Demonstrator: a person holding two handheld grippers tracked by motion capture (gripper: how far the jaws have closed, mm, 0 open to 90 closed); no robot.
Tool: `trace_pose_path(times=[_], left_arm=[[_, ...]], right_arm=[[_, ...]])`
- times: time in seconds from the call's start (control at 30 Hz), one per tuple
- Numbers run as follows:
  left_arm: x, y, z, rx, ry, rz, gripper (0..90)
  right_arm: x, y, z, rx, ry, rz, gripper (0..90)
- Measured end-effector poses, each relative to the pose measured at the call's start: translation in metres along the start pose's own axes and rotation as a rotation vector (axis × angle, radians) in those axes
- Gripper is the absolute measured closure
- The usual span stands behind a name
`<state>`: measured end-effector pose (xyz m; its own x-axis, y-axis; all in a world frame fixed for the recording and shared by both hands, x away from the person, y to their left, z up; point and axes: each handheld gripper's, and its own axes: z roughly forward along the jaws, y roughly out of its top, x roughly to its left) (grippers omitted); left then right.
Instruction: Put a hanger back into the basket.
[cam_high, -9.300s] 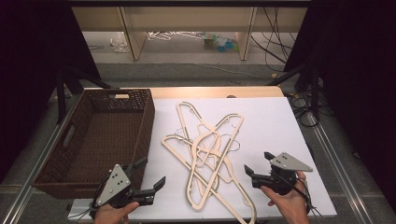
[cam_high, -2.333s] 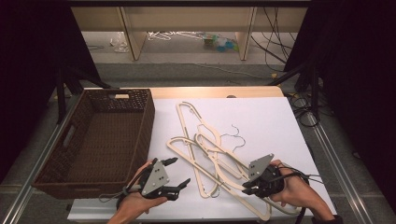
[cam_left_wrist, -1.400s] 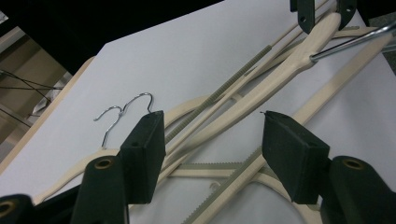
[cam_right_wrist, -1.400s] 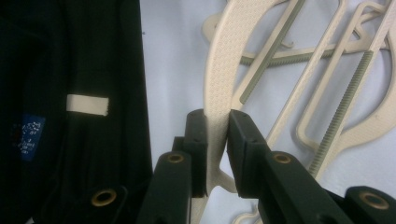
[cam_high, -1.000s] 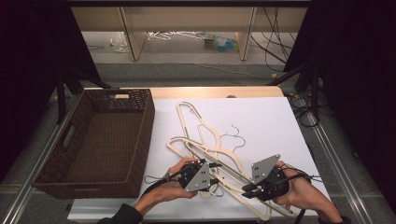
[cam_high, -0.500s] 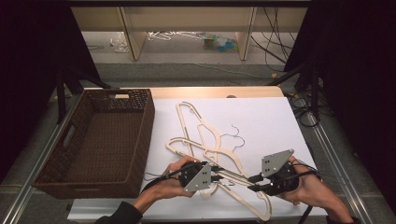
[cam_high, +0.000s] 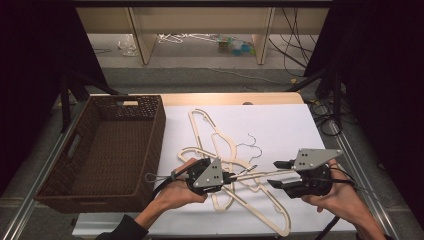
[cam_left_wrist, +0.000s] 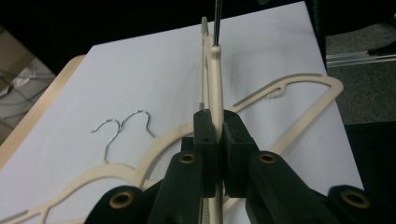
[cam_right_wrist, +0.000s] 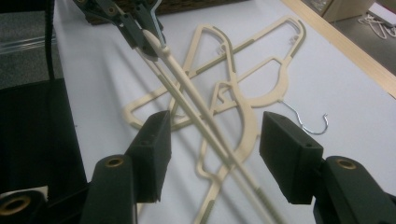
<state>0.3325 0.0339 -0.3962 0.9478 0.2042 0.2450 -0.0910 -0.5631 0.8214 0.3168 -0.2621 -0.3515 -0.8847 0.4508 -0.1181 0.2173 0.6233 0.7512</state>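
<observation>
Since the frame of a second before, both hands had been raised a little above the white tabletop (cam_high: 300, 125), and one cream-coloured, slim plastic clothes hanger (cam_high: 252, 173) had been lifted clear of the heap, so that it was stretched almost level between the two grippers in the high view.

The left gripper (cam_high: 231, 176), black with a grey three-cornered plate on top, had just been closing, and in the left gripper view its jaws were pressed tight on the thin edge of the lifted hanger (cam_left_wrist: 215, 93), which ran straight up and away from the pads. From the right gripper view the same grip was seen at the top left, near the hanger's end (cam_right_wrist: 161, 49).

The right gripper (cam_high: 278, 173), also black with a grey plate, had just been opening. In the right gripper view its two pads were stood well apart, with the hanger's two thin bars passing between them and touched by neither; whether the hanger was resting on some lower part of that gripper could not be told.

Several more cream hangers (cam_high: 210, 132) with thin wire hooks (cam_high: 250, 142) were left lying crossed over one another on the white surface, beneath and beyond the lifted one. A dark brown woven wicker basket (cam_high: 150, 135) was stood at the left edge of the table, just beside the left hand (cam_high: 172, 192).
</observation>
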Motion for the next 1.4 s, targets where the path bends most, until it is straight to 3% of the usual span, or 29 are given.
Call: trace_pose_path(times=[0.03,0.13,0.2,0.27,0.37,0.5,0.63,0.77,0.87,1.03,1.07,1.17,1.4], left_arm=[[0.002,0.0,-0.001,0.007,0.002,-0.022,85.9],[0.008,0.001,-0.008,0.019,-0.005,-0.148,85.8],[0.012,0.001,-0.012,0.025,0.002,-0.188,85.9],[0.021,0.002,-0.023,0.039,0.024,-0.267,85.8],[0.025,0.004,-0.032,0.04,0.047,-0.291,85.9],[0.039,0.011,-0.058,0.015,0.07,-0.363,85.9],[0.045,0.016,-0.074,-0.004,0.101,-0.396,85.9],[0.057,0.023,-0.103,-0.055,0.113,-0.437,85.9],[0.061,0.026,-0.118,-0.075,0.119,-0.442,85.9],[0.074,0.028,-0.155,-0.115,0.177,-0.478,85.9],[0.074,0.028,-0.155,-0.115,0.177,-0.478,85.9],[0.084,0.024,-0.175,-0.119,0.22,-0.508,85.9],[0.107,0.005,-0.221,-0.116,0.347,-0.543,85.9]], right_arm=[[0.0,0.0,0.0,0.0,0.0,0.0,44.3],[0.0,-0.001,0.0,0.007,0.0,0.012,44.3],[-0.001,-0.001,-0.001,0.002,-0.006,0.016,43.7],[0.0,-0.001,-0.003,0.003,0.0,0.017,43.2],[0.003,-0.001,-0.005,0.008,0.008,0.014,43.2],[0.007,-0.004,-0.005,0.0,0.012,0.031,40.5],[0.008,-0.008,0.0,-0.002,0.022,0.055,39.3],[0.008,-0.014,0.008,0.007,0.013,0.089,36.1],[0.01,-0.019,0.013,0.015,0.009,0.106,34.2],[0.012,-0.03,0.025,0.023,-0.02,0.152,28.6],[0.012,-0.03,0.025,0.023,-0.02,0.152,28.6],[0.012,-0.038,0.032,0.025,-0.012,0.174,28.6],[0.013,-0.043,0.038,0.045,0.009,0.173,28.8]])
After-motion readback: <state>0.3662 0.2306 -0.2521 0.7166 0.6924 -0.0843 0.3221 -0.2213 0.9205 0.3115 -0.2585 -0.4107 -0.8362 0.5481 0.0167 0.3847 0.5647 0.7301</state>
